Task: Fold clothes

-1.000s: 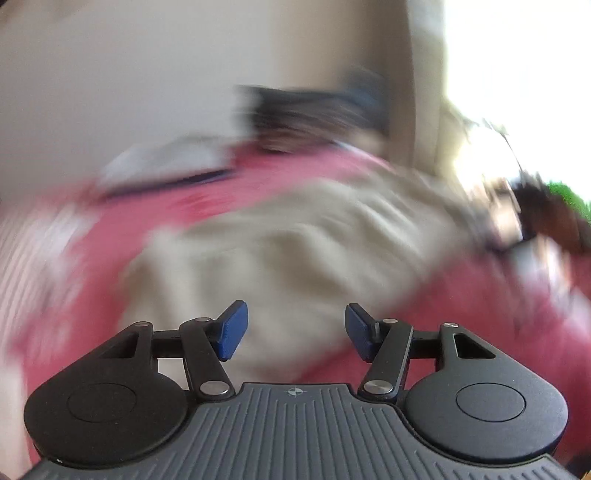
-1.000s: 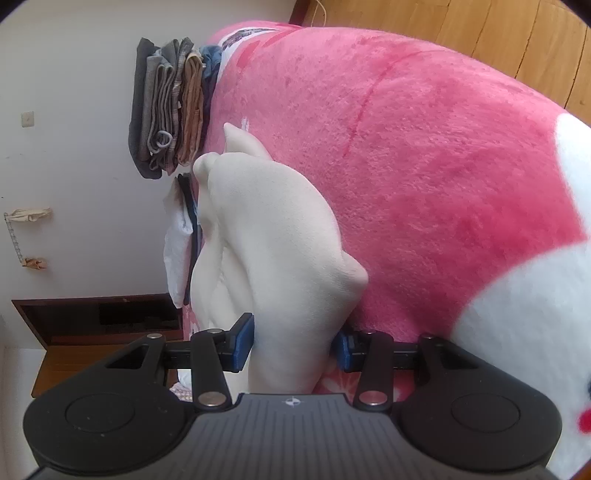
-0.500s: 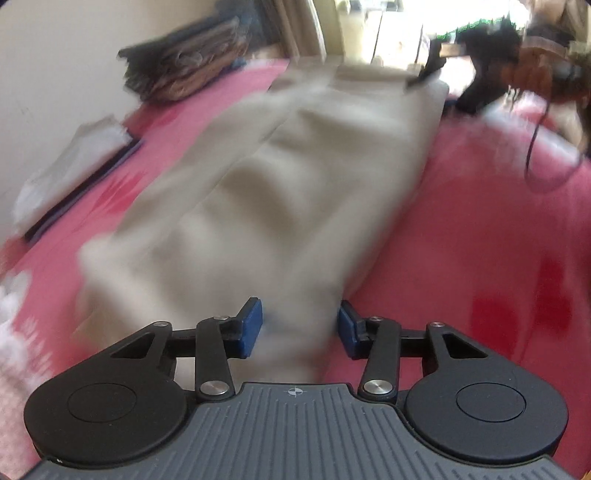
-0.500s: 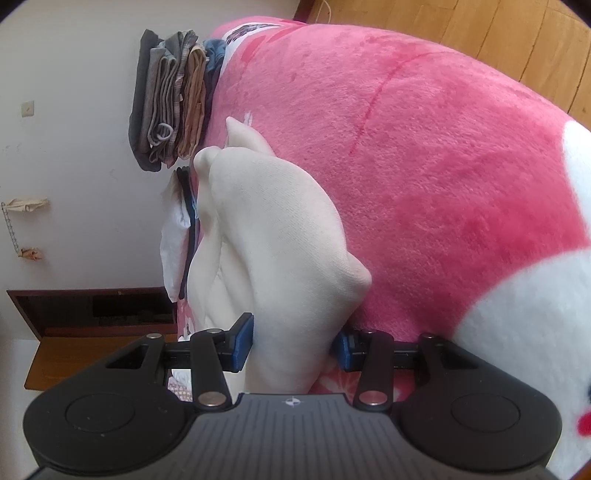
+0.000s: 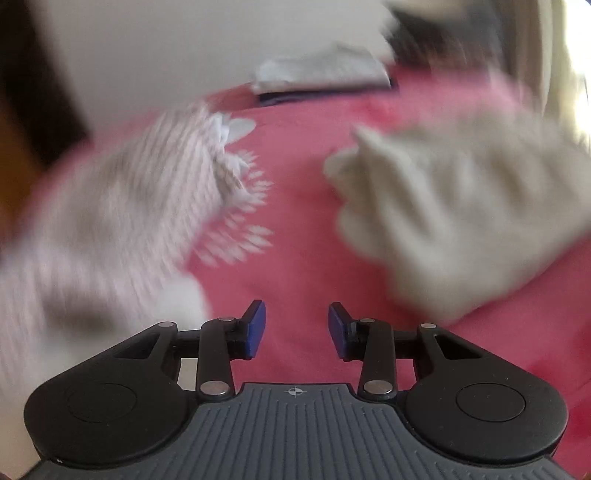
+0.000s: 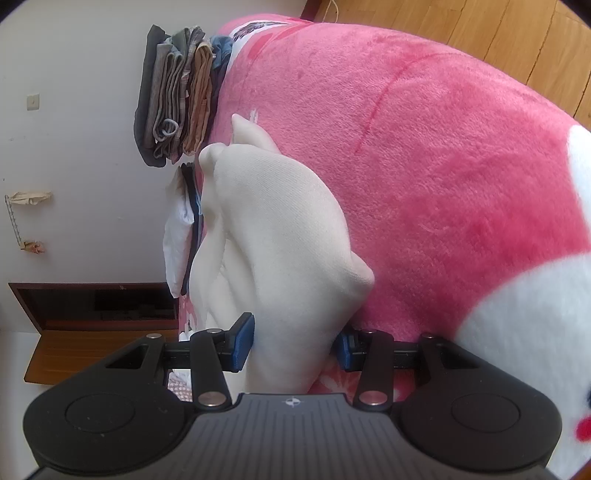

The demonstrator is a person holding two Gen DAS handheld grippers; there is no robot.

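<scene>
A cream garment (image 6: 280,236) lies bunched on the pink blanket (image 6: 443,147). My right gripper (image 6: 295,341) is shut on its near end, with the cloth filling the gap between the blue pads. In the blurred left wrist view the same cream garment (image 5: 461,221) lies to the right, clear of my left gripper (image 5: 296,328). That gripper is open over bare pink blanket (image 5: 295,206), with nothing between its pads. A pale striped cloth (image 5: 110,221) lies to its left.
A stack of folded clothes (image 6: 177,92) stands against the white wall at the far end of the bed. A folded white and dark item (image 6: 181,236) lies next to the cream garment. A wooden floor (image 6: 480,29) and a dark wooden shelf (image 6: 92,306) border the bed.
My left gripper has swung left off the cream garment, which now lies to its right, and its jaws have narrowed a little. The right gripper has kept still with its grip.
</scene>
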